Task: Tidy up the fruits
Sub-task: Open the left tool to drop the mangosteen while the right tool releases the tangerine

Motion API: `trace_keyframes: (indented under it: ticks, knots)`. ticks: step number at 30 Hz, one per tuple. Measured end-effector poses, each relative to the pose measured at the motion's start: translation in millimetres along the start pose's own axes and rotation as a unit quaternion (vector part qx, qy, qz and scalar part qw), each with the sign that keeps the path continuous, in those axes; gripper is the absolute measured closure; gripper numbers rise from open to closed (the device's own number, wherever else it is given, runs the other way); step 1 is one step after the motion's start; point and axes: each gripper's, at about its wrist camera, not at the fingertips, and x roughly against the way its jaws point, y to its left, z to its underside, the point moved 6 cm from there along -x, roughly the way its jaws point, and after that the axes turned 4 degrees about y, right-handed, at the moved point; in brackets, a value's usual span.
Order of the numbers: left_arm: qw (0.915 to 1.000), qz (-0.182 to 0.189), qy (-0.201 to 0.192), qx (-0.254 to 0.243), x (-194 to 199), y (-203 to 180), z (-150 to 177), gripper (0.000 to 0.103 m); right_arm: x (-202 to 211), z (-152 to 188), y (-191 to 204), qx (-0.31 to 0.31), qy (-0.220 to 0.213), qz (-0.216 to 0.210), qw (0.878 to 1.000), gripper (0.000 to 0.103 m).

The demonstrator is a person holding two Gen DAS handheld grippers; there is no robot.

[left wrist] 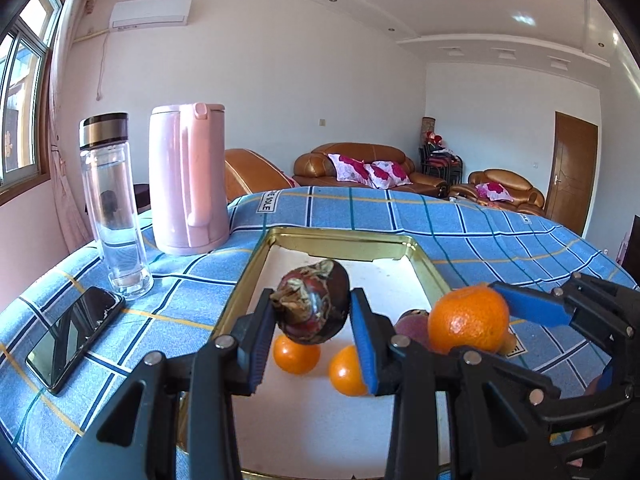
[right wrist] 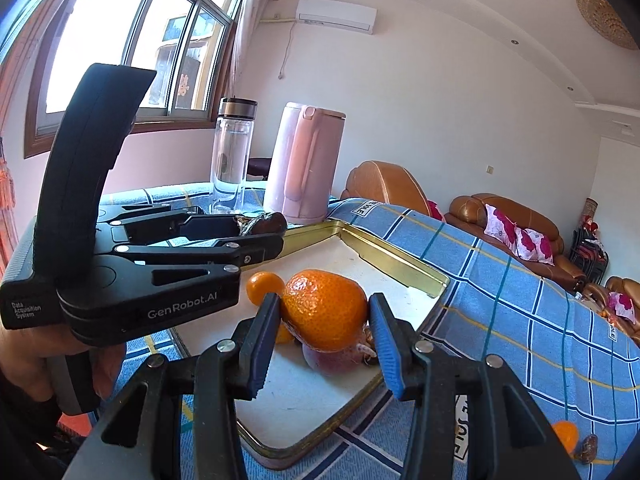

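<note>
Bright daylight from the blown-out window [right wrist: 132,40]; sharp focus, fisheye-bent edges.

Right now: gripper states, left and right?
Left gripper: shut on the dark fruit, above the tray.
Right gripper: shut on the large orange.

Left tool [left wrist: 311,320] clamped on a dark brown-red fruit [left wrist: 312,307], held above the gold-rimmed tray [left wrist: 344,242]. Two small oranges [left wrist: 297,353] on the tray's white floor, just below the held fruit. Right tool [left wrist: 472,334] at the tray's right edge, gripping a large orange [left wrist: 468,319]; a purplish fruit [left wrist: 412,326] sits just behind it. Left of the tray on the blue plaid tabletop [left wrist: 480,232]: pink kettle [left wrist: 188,180], clear bottle [left wrist: 114,208], phone [left wrist: 76,338] lying flat.
</note>
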Motion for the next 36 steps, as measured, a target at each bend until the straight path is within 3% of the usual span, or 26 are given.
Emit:
trace_keyframes:
  ticks: [18,36]
  knots:
    - [0.9987,-0.013,0.05,-0.001,-19.2,11.9,14.7,0.065,-21.6,6.1,8.9,0.01,0.053,-0.01,0.999,0.055]
    - [0.9981,-0.016,0.06,0.002,-24.9,16.9,14.6,0.064,-26.3,7.9,16.7,0.029,0.066,-0.011,0.997,0.055]
